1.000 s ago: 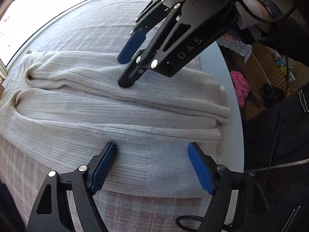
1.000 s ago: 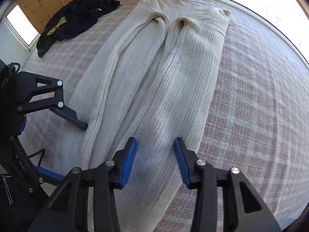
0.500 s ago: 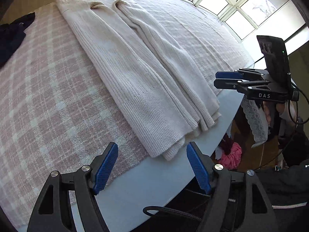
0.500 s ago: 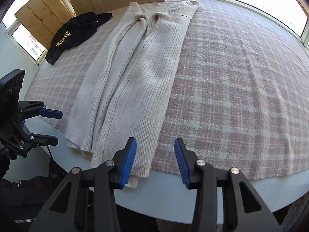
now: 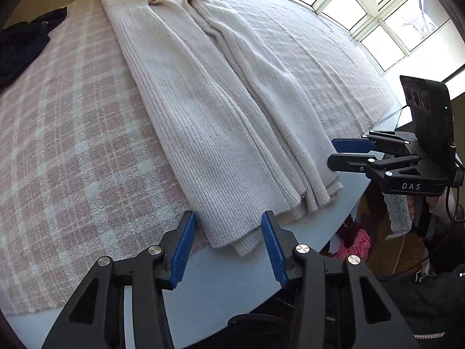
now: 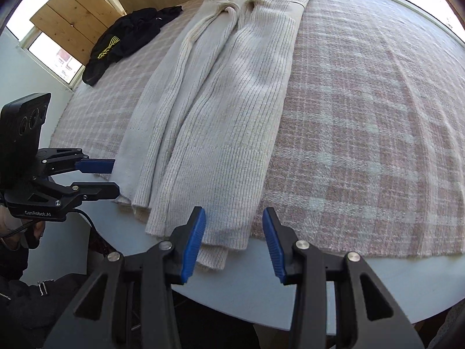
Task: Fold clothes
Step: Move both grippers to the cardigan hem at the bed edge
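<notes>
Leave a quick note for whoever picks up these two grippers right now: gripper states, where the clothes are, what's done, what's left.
Left gripper: open, jaws have just been closing, the sweater hem's corner between them, not pinched.
Right gripper: open at the hem's other corner, holding nothing.
Sweater lies long and narrow on the plaid cloth, sides folded in, hem at the near table edge.
Black garment sits at the far corner, untouched.
Left: fold the sweater across its length.

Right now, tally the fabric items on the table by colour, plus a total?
Cream ribbed knit sweater: 1
Black crumpled garment with yellow print: 1
Pink and white plaid tablecloth: 1
Total: 3
</notes>
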